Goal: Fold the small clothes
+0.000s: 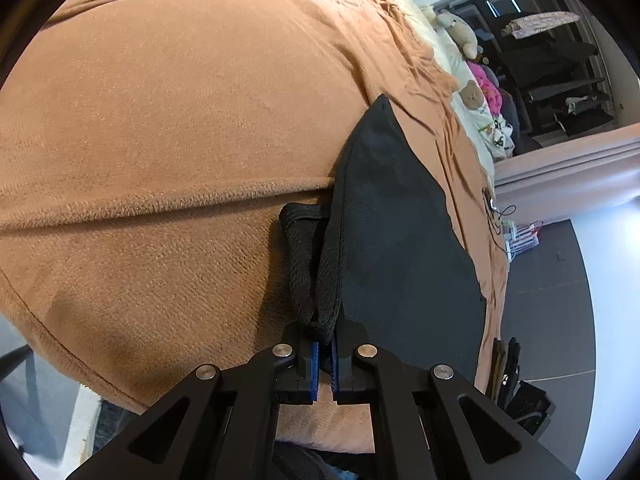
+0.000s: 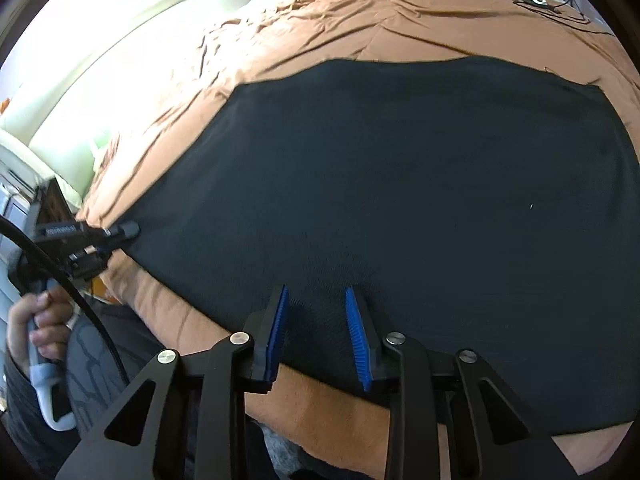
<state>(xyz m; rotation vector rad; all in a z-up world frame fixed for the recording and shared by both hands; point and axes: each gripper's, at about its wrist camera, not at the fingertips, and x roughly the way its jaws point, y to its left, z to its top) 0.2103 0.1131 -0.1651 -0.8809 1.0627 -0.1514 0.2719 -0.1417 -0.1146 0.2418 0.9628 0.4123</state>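
Left wrist view: left gripper (image 1: 325, 344) has its blue pads clamped together on a bunched corner of the black garment (image 1: 384, 216), at the ribbed hem/strap part. Garment lies spread on the orange blanket (image 1: 160, 120) covering the bed, near the front edge

Right wrist view: right gripper (image 2: 316, 320) has its jaws partly apart, straddling the near edge of the same black garment (image 2: 400, 184). Pads (image 2: 280, 328) don't look to be pressing cloth yet, fabric sits between them. The person's hand (image 2: 40, 320) on the left gripper's handle shows at the far left

Handling, my read: thin knit, light, fully limp, no stiffness to rely on. It'll drape and sag between the two grip points, so both corners need lifting together or the middle drags on the fleece blanket, which looks grippy. Not fragile, not slippery against ribbed pads

Where to grip: right side should pinch the hem edge at the near corner, matching the left's hold, biting both layers. Grabbing blanket along with it is the main risk
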